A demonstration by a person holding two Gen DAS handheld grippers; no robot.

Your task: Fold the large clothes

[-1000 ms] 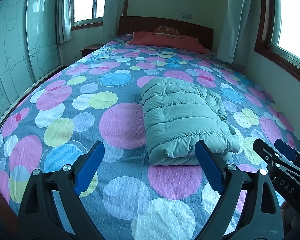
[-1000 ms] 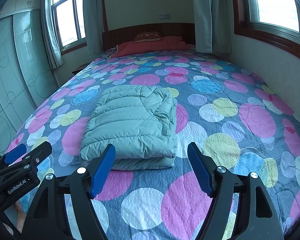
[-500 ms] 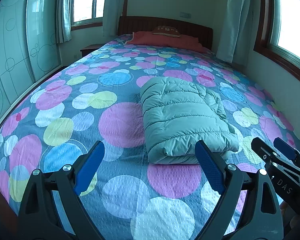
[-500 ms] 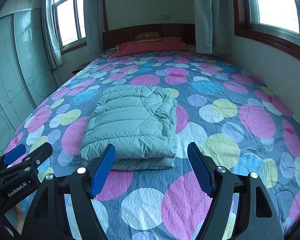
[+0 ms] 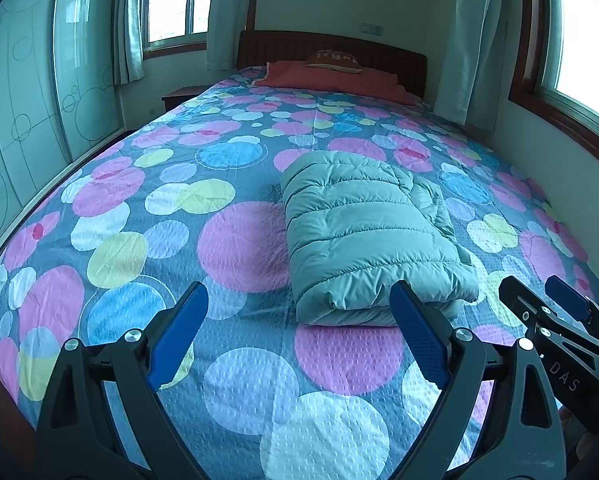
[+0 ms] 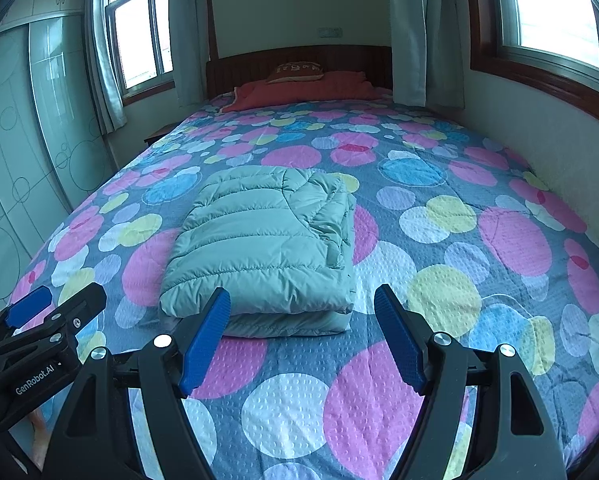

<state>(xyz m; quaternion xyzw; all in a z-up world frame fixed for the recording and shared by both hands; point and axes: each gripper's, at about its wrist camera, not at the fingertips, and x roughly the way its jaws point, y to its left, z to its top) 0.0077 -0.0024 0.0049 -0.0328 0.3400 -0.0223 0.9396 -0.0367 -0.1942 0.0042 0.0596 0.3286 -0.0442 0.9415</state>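
Puffer jacket, folded in thick bundle, lies mid-bed. Looks light, soft, springy, shell likely slippery; best pinched deep at near folded edge. Left gripper and right gripper short of it, jaws spread, empty.

Pale green puffer jacket, folded, mid-bed

bed in circle-print cover, bearing folded green puffer jacket, red blanket, pillow

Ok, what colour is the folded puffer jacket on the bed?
Pale mint green, quilted puffer jacket; clearest in the right wrist view.
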